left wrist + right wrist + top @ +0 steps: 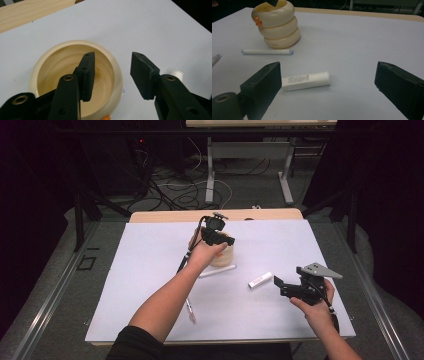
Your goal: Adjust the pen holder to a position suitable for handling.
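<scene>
Two grippers work over a white sheet (150, 270) that covers most of the table, leaving a wooden strip (165, 216) bare along the far edge. Wide bare sheet lies to the far right and near left. The left gripper (218, 239) hangs above a cream holder (50, 62) of three stacked rings, standing mid-table toward the far side. Its jaws are partly spread and grip nothing: one hangs over the holder's open mouth, the other outside the rim. A white stick (267, 51) lies just in front of the holder. The right gripper (278, 284) hovers near the right edge, jaws wide apart and empty, aimed at a white tube (305, 80) lying flat near them. A pen (190, 310) lies near the front edge.
</scene>
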The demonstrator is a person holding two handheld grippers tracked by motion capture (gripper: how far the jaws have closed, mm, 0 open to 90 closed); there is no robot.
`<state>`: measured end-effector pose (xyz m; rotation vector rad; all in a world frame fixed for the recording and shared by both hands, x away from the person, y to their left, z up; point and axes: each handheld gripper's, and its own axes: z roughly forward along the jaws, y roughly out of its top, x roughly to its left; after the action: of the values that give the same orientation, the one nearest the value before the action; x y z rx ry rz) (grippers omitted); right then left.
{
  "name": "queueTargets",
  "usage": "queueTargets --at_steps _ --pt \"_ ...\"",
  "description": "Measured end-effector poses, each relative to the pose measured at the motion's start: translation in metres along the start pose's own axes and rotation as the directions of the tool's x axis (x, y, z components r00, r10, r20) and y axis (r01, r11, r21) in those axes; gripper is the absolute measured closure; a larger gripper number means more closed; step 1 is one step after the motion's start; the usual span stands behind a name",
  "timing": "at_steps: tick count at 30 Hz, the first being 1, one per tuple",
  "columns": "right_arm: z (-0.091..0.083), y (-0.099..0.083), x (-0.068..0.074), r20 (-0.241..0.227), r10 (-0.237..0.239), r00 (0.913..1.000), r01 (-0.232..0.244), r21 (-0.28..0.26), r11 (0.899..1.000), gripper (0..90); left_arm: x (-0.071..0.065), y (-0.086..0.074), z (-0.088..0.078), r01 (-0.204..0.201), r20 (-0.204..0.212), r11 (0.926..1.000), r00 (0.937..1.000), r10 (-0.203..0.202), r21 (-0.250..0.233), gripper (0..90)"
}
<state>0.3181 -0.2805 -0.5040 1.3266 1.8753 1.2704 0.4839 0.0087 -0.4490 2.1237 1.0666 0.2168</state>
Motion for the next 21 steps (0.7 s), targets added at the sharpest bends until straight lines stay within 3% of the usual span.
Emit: queueTargets --at_steps 3,5,7,13,16,21 --pt "0.001 0.001 0.001 -0.002 -0.002 1.0 0.002 0.001 1.0 7.1 0.002 0.0 -0.005 -0.018 0.009 0.9997 0.9998 0.019 -0.017 50.5" --pt "0.002 0.001 0.001 -0.011 -0.01 0.9999 0.01 0.004 1.0 7.1 0.002 -0.002 -0.008 -0.053 -0.007 0.9978 0.9986 0.053 -0.039 47.8" --pt "0.001 0.001 0.001 -0.006 -0.012 0.9999 0.012 0.021 1.0 7.1 0.001 -0.003 -0.01 -0.058 -0.013 0.997 0.9983 0.057 -0.05 47.1" --pt "0.001 0.001 0.002 -0.003 -0.006 1.0 0.006 0.003 1.0 7.3 -0.001 -0.004 -0.02 -0.086 -0.001 0.993 0.9963 0.086 -0.081 43.7" --pt "0.001 0.001 0.002 0.007 -0.006 1.0 0.006 -0.004 1.0 7.3 -0.001 -0.006 -0.025 -0.084 0.018 0.9913 0.9961 0.086 -0.102 42.0" --pt "0.001 0.001 0.002 -0.005 -0.003 1.0 0.003 0.004 1.0 7.4 -0.001 -0.009 -0.033 -0.072 0.009 0.9913 0.9972 0.074 -0.11 38.0"
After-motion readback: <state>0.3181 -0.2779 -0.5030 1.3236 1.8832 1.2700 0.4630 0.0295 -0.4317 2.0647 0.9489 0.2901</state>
